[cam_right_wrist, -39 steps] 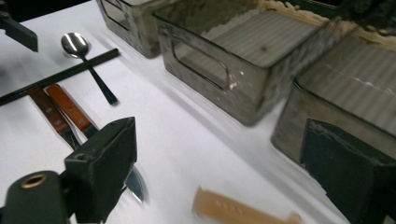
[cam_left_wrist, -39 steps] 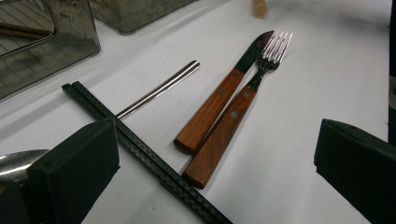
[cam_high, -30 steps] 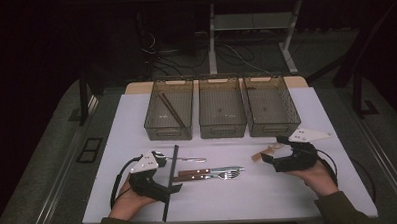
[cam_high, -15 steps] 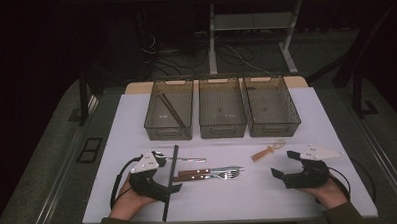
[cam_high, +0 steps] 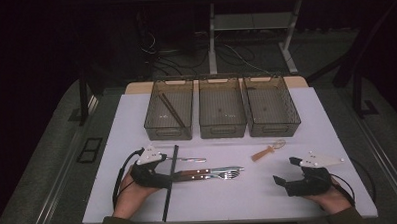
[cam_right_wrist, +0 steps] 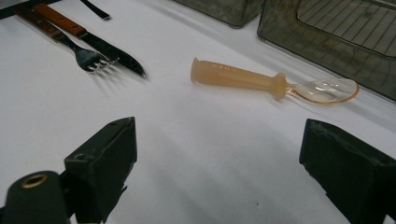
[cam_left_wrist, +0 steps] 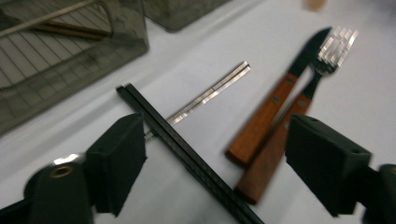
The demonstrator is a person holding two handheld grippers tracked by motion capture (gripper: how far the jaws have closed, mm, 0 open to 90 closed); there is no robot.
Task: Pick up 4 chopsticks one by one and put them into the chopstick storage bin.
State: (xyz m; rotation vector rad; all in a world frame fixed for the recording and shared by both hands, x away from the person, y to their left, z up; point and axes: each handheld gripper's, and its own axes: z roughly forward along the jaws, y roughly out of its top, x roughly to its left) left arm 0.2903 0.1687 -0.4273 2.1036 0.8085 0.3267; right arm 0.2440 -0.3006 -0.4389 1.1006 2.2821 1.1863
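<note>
The left tool (cam_left_wrist: 219, 154), jaws just narrowing yet gripping nothing, straddles the black chopsticks (cam_left_wrist: 187, 156) where they lie on the white surface (cam_high: 229, 201), with the wooden-handled knife (cam_left_wrist: 275, 107) and fork (cam_left_wrist: 299, 116) crowded just beside them. Closing from here could catch a wooden handle along with the sticks, or pinch only one stick and roll the other away (they lie tight together). The right tool (cam_right_wrist: 219, 172) rests wide open and empty, near the plastic spoon (cam_right_wrist: 261, 81).
</note>
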